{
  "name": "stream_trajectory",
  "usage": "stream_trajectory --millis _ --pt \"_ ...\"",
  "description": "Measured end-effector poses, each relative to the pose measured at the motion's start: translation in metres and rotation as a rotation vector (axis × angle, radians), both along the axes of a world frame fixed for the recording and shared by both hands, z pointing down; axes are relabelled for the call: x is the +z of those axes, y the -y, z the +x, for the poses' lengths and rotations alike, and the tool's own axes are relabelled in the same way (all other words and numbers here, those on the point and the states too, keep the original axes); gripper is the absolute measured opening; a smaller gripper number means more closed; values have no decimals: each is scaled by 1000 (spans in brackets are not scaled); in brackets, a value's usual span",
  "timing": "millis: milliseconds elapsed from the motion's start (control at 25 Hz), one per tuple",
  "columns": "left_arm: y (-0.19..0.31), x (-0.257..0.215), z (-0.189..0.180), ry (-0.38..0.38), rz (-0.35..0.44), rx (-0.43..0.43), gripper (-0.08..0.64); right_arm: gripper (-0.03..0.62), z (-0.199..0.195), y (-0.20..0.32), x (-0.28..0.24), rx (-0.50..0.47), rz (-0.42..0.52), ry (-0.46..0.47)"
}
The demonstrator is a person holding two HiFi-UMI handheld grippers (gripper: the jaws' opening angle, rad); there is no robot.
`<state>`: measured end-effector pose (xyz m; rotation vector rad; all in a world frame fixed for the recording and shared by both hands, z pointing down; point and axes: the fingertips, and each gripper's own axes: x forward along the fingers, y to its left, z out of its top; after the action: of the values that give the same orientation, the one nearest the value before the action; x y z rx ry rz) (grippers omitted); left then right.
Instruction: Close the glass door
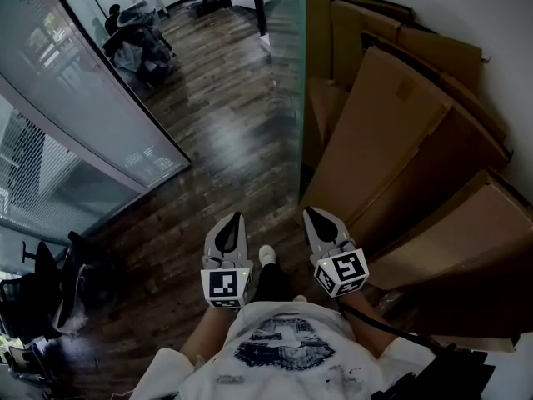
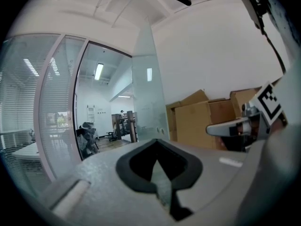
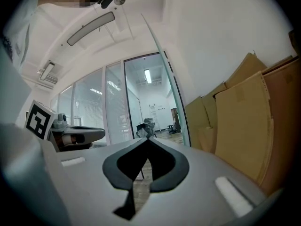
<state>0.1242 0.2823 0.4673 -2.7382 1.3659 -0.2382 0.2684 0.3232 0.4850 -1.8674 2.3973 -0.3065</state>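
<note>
Approach step, by my reading: the glass door point(image 1: 289, 90) stands open beside the cardboard boxes point(image 1: 400, 140), untouched. Left claw point(image 1: 236, 217) and right claw point(image 1: 309, 212), both clenched empty, must next reach its edge and push.

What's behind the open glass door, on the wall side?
Flattened cardboard boxes lean against the white wall behind the glass door. What lies behind the cardboard is covered.

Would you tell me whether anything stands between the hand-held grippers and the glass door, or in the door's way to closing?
Nothing visible does. The left hand-held gripper and the right hand-held gripper face the frosted glass door over bare dark wooden floor; the flattened brown cardboard boxes lean behind it.
</note>
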Motion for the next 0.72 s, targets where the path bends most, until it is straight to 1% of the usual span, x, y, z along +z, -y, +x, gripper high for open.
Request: stream_trajectory --millis 560,720 --pt "108 7 16 -16 -39 59 3 8 1 105 4 29 -33 -6" --pt "135 13 15 -20 -62 76 3 8 -4 130 6 38 -44 -7"
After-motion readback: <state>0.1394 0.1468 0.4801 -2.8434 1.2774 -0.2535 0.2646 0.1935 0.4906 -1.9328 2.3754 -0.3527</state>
